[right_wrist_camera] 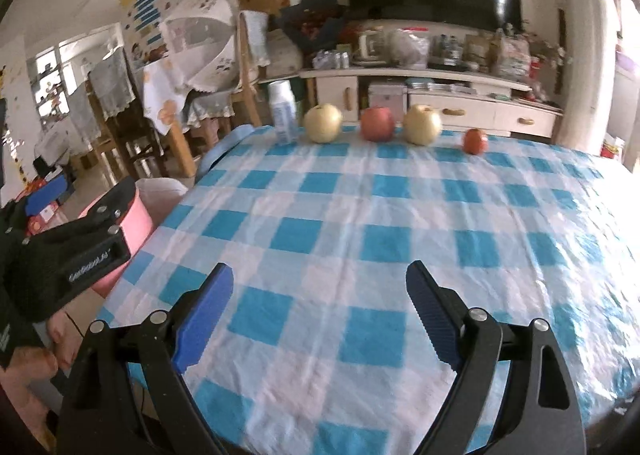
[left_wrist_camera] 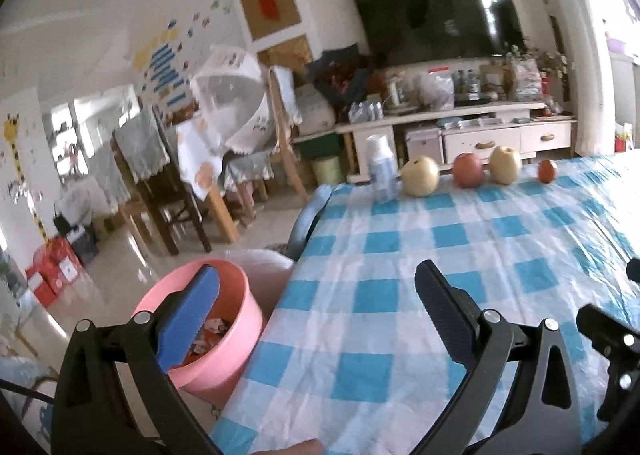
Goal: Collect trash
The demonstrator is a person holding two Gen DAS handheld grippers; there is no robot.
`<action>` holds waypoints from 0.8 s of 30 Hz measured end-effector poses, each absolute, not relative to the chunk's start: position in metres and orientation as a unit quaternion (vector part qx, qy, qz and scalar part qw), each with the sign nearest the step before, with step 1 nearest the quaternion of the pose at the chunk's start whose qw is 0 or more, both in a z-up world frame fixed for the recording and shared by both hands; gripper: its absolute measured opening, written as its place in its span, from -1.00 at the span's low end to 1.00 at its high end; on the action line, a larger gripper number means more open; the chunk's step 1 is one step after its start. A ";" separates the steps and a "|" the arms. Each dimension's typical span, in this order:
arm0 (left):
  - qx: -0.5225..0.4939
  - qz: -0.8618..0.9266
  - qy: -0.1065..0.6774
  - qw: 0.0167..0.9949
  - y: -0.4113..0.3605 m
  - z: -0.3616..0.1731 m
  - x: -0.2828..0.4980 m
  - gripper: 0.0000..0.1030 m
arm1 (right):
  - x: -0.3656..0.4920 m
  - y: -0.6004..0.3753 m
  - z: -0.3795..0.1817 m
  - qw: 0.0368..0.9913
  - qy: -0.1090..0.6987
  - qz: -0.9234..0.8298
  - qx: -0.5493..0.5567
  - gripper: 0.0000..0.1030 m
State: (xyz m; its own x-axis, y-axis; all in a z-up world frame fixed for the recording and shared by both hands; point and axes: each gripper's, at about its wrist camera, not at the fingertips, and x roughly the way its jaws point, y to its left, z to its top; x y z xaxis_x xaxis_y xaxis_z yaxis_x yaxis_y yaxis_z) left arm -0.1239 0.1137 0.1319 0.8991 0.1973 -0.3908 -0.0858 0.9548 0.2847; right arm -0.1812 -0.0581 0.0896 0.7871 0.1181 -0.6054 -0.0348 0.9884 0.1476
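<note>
A pink bin stands on the floor by the table's left edge, with scraps of trash inside. My left gripper is open and empty, one finger over the bin and the other over the blue-checked tablecloth. In the right wrist view, my right gripper hangs open and empty above the tablecloth. The left gripper's body shows at that view's left edge, in front of the pink bin. A white and blue bottle stands at the far edge of the table.
A row of fruit lies along the far table edge: a yellow pear, a red apple, another pear and a small red fruit. Beyond are wooden chairs, a cluttered TV cabinet and a dark TV.
</note>
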 end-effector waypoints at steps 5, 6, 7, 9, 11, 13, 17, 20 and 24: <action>0.134 0.042 0.187 0.972 0.083 0.143 -0.160 0.92 | -0.208 -0.082 0.099 0.948 0.310 0.016 0.065 0.70; 0.132 0.034 0.187 0.973 0.079 0.145 -0.165 0.92 | -0.216 -0.088 0.103 0.950 0.305 0.009 0.062 0.70; 0.127 0.024 0.186 0.974 0.073 0.147 -0.172 0.92 | -0.223 -0.091 0.105 0.951 0.302 0.004 0.060 0.72; 0.122 0.012 0.184 0.975 0.065 0.151 -0.182 0.92 | -0.236 -0.098 0.109 0.953 0.297 -0.005 0.055 0.73; 0.115 0.000 0.183 0.976 0.057 0.155 -0.192 0.92 | -0.249 -0.104 0.114 0.956 0.288 -0.013 0.051 0.73; 0.107 -0.011 0.183 0.977 0.053 0.159 -0.202 0.92 | -0.259 -0.109 0.119 0.958 0.282 -0.021 0.048 0.73; 0.106 -0.021 0.178 0.978 0.044 0.164 -0.219 0.92 | -0.279 -0.119 0.131 0.961 0.271 -0.030 0.056 0.73; 0.108 -0.026 0.173 0.979 0.038 0.168 -0.230 0.92 | -0.289 -0.121 0.141 0.963 0.262 -0.035 0.053 0.76; 0.096 -0.042 0.172 0.979 0.035 0.175 -0.243 0.92 | -0.307 -0.123 0.156 0.968 0.245 -0.041 0.043 0.80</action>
State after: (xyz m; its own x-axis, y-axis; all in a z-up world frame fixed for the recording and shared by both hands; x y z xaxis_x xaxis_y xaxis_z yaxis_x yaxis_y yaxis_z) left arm -0.2427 0.0348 0.1750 0.9374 -0.0498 -0.3446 0.1161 0.9778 0.1745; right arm -0.3067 -0.1227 0.1560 0.8769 -0.0591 -0.4770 0.1015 0.9928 0.0636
